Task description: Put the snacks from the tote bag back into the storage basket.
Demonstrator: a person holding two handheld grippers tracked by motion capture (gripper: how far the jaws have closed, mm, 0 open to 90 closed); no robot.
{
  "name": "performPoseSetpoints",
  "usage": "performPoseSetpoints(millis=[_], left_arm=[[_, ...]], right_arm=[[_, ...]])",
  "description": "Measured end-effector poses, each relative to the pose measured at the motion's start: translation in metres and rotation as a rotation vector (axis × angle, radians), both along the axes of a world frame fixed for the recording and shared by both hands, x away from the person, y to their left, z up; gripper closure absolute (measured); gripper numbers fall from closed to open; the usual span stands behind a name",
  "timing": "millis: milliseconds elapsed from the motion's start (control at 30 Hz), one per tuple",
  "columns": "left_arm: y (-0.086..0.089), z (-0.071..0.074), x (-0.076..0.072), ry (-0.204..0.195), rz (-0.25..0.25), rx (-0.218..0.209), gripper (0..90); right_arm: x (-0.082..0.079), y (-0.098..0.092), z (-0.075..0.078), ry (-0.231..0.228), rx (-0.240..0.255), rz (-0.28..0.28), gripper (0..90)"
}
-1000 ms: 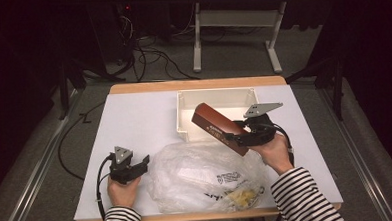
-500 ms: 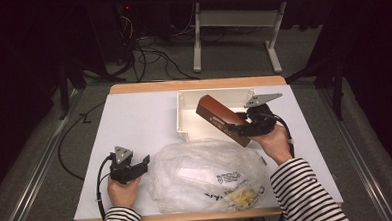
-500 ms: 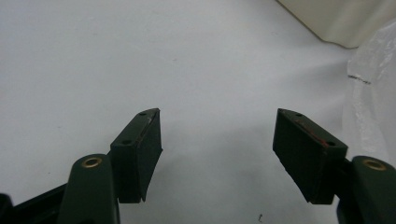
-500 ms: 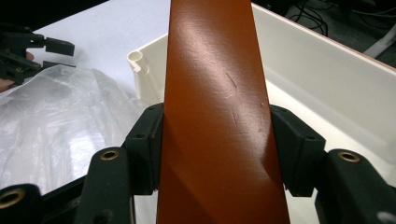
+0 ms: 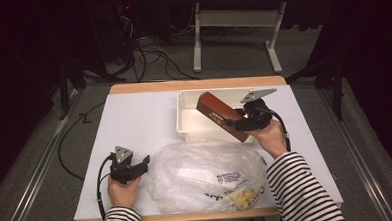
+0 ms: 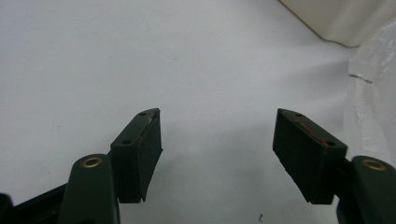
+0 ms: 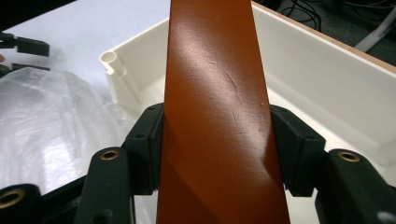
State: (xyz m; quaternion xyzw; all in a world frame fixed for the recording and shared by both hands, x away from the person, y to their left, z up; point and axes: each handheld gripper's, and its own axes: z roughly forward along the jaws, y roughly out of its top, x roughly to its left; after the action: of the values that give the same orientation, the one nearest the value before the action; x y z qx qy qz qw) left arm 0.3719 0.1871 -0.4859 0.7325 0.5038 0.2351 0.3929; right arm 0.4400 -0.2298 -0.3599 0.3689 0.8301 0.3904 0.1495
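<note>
Gripping the brown box (image 5: pixel 220 115) between its jaws, the right gripper (image 5: pixel 237 122) is holding it tilted over the white bin (image 5: pixel 187 122), right of centre; setting it inside is remaining. The left gripper (image 5: pixel 142 164) is resting wide, empty, beside the plastic bag (image 5: pixel 202 176).
</note>
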Motion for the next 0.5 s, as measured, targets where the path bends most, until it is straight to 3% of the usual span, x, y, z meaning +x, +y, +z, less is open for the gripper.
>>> performPoseSetpoints(millis=[500], left_arm=[[0.000, 0.000, 0.000, 0.003, -0.002, 0.000, 33.2]], right_arm=[[0.027, 0.012, -0.012, 0.027, -0.045, -0.026, 42.8]])
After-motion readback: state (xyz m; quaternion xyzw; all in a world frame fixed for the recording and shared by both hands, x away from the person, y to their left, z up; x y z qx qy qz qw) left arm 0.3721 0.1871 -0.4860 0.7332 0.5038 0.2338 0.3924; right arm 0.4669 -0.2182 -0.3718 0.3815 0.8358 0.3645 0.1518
